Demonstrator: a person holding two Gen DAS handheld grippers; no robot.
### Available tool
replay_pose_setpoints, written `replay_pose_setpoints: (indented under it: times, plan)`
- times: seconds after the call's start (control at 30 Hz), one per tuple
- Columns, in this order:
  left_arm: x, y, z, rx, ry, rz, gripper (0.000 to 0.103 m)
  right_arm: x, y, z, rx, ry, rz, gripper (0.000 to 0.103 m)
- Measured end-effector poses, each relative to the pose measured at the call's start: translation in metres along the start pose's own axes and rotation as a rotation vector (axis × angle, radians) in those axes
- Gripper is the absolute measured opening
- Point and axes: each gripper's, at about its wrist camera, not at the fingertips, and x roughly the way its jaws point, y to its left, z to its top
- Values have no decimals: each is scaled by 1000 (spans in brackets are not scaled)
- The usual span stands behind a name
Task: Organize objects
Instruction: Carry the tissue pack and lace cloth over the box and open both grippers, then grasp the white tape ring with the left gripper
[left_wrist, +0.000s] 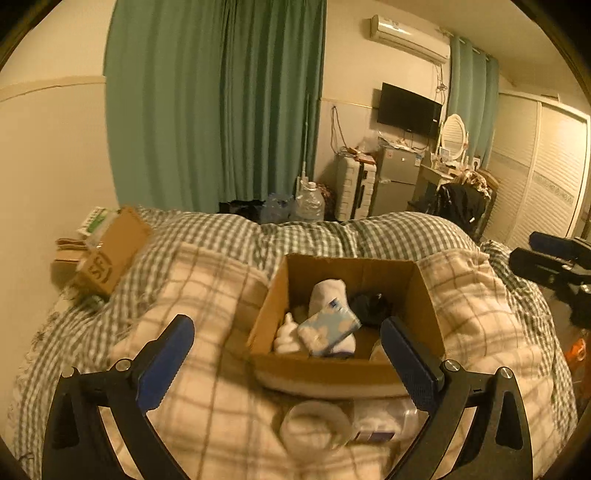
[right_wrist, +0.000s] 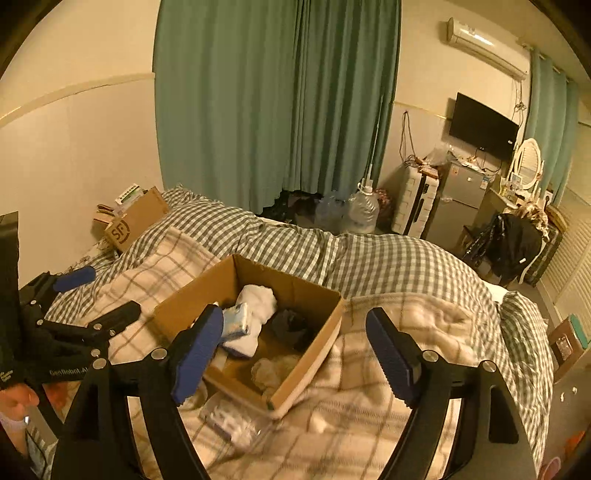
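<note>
An open cardboard box (left_wrist: 325, 373) rests on the checked quilt (left_wrist: 207, 406). Inside lie a white rolled cloth (left_wrist: 327, 295), a pale blue patterned packet (left_wrist: 328, 328) and a dark bundle (left_wrist: 369, 306). My left gripper (left_wrist: 291, 347) hovers open in front of the box, holding nothing. A white roll (left_wrist: 314, 424) and a clear plastic pack (left_wrist: 384, 424) lie just below it. In the right wrist view the box (right_wrist: 310, 358) sits ahead and to the left, and my right gripper (right_wrist: 295, 354) is open and empty over the box's near corner. The left gripper (right_wrist: 98, 295) shows at the left.
A second cardboard box (right_wrist: 136, 221) with a printed logo sits at the bed's far left by the wall. Green curtains (right_wrist: 277, 110) hang behind, with water jugs (right_wrist: 360, 214) on the floor. The bed drops off at the right, towards a chair with dark clothes (right_wrist: 513, 240).
</note>
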Motion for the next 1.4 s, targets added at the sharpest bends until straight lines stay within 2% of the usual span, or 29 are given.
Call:
replay_pose_setpoints:
  times: [0.27,0.5,0.63,0.87,1.03,1.2,1.27,1.37,1.4]
  plan:
    - [-19,7,-40,22,10,41,103,-24,30,-36,-17,-15,-50,88]
    - [-3,5,-77,31,61,77,103,8,38,-82,10,78,-47,88]
    - [14,-2,-93,37,119,62,103,34,38,-103,18,140,-77,88]
    - [48,-25,-122,119,250,54,103,61,34,-124,40,199,-52,88]
    - [77,-32,-126,119,340,50,103,69,30,-131,67,218,-27,88]
    - [97,-37,-127,119,393,34,103,73,21,-132,103,229,-24,88]
    - [104,-39,-125,120,398,21,100,74,20,-132,111,232,-27,88]
    - [107,-42,-125,120,401,-22,83,77,21,-132,112,244,-33,88]
    - [106,-43,-126,122,399,-26,82,78,21,-132,112,245,-36,88]
